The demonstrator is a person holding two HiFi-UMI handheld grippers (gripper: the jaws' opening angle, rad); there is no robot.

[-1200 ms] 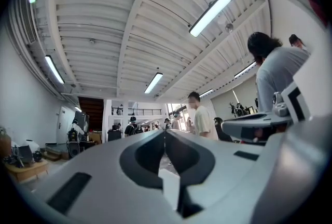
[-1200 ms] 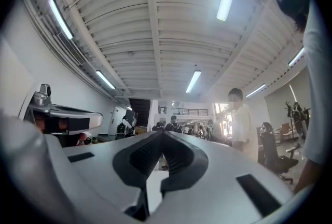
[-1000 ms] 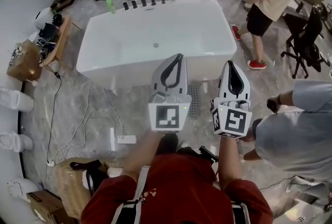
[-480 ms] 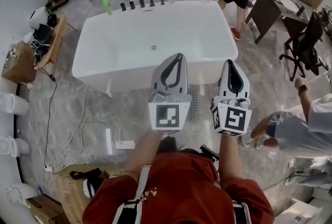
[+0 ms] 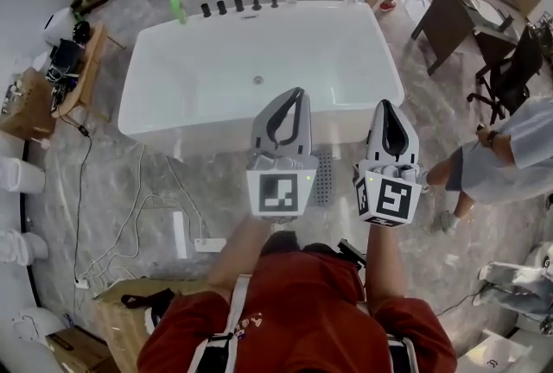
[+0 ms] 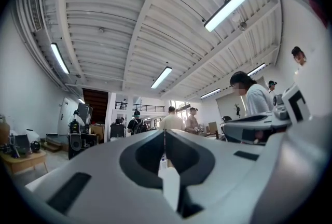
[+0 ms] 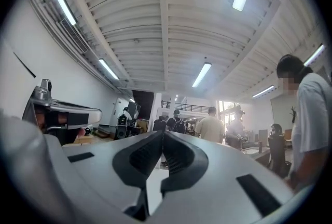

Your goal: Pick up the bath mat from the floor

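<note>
Near side of the bathtub (image 5: 199, 116), floor level: a grey dotted strip, which I am taking for the bath mat (image 5: 324, 181), is lying just beside the tub's front wall, partly hidden behind the left gripper (image 5: 298, 93).

The person is standing over it, aiming both grippers out across the tub rather than down. The left gripper's jaws are sitting pressed together with nothing between them, and the right gripper (image 5: 386, 105) is doing the same.

Step in hand, my judgement: approach only, since nothing is being grasped yet. The next move is calling for tipping the grippers down toward the tub's foot, spreading the jaws, and catching an edge of the mat.

The head view is giving floor, mat and tub. Both gripper views are looking past the tub at ceiling lights and distant people. They are missing the mat entirely, though they are showing the jaw tips meeting.
</note>
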